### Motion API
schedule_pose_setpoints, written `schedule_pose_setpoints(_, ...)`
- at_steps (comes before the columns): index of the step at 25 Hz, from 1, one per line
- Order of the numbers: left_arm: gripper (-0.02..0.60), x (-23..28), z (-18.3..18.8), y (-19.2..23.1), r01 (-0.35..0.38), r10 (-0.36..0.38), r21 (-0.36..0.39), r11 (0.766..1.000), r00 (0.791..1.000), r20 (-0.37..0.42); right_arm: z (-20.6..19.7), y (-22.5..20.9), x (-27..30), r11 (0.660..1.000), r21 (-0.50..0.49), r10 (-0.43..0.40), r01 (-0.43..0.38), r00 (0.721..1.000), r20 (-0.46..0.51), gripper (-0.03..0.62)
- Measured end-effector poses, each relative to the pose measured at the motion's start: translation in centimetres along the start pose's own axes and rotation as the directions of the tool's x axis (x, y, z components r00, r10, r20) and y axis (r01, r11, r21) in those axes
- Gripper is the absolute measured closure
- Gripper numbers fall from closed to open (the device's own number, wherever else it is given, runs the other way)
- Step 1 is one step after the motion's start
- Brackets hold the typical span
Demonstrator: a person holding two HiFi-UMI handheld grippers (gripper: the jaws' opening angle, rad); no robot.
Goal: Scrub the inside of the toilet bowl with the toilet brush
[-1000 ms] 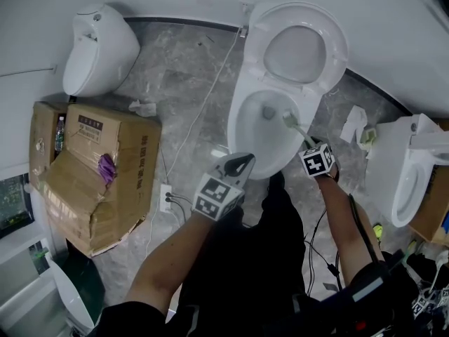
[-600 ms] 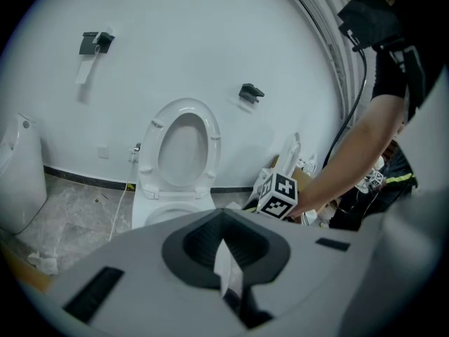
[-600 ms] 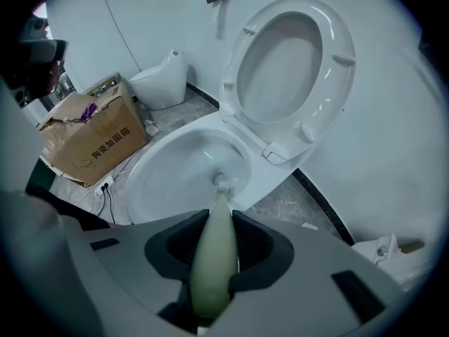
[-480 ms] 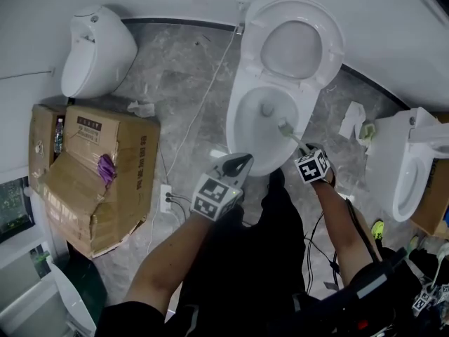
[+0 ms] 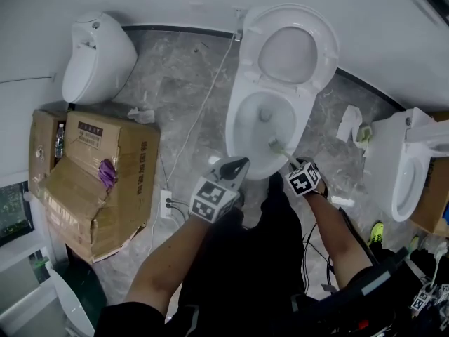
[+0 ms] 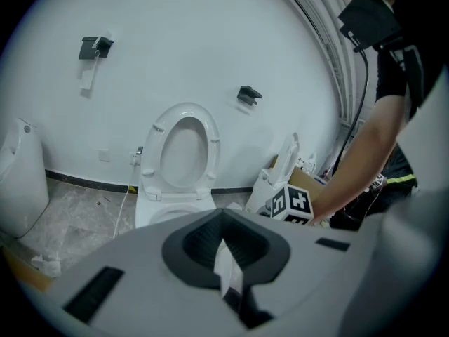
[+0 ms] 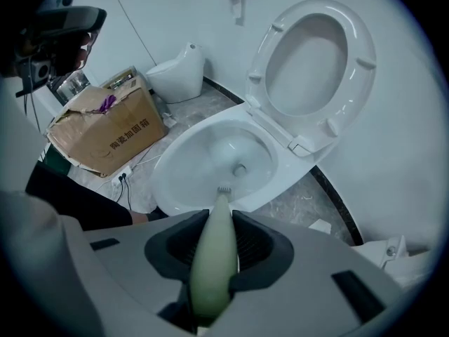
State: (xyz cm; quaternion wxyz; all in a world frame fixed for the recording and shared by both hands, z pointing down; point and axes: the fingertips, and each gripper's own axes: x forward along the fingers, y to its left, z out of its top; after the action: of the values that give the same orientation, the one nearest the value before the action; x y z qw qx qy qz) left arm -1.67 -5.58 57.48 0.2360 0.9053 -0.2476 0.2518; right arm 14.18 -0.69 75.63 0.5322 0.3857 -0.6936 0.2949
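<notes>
While the right gripper (image 7: 216, 248) clamps the toilet brush (image 7: 219, 220) by its pale handle, the long axis runs straight ahead, bristles at the toilet bowl's (image 7: 184, 161) near inner wall; the left gripper (image 6: 226, 255), jaws together on nothing, hangs outside the rim.

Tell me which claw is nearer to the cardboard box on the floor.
Left. The left claw hangs at the front rim of the toilet, on the side toward the cardboard box; the right claw, gripping the toilet brush, is farther away beyond it.
</notes>
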Motion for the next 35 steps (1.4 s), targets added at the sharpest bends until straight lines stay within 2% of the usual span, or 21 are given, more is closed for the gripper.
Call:
schedule_pose_setpoints(8, 0.572, -1.0, 0.2, -0.1, -0.009, 0.009, 0.004, 1.0, 1.0, 0.005, -0.5, 2.9, -0.6, 0.999, -0.03, 0.042, -0.043, 0.999, -0.011, 0.487)
schedule_pose_setpoints(17, 0.572, -1.7, 0.8, -0.2, -0.013, 0.013, 0.011, 1.0, 1.0, 0.015, -0.3, 6.9, -1.8, 0.989, -0.058, 0.134, -0.133, 0.991, 0.01, 0.487)
schedule_pose_setpoints(27, 0.572, -2.0, 2.2, 0.3, -0.023, 0.023, -0.009, 1.0, 0.999, 0.048, 3.6, 6.0, -4.9, 0.993, -0.007, 0.121, -0.122, 0.98, 0.156, 0.487)
schedule_pose_setpoints(35, 0.572, -3.2, 5.7, -0.3, -0.003, 0.003, 0.001, 1.0, 0.995, 0.099, 6.3, 3.9, -9.0, 0.997, -0.017, 0.072, -0.07, 0.967, 0.243, 0.487)
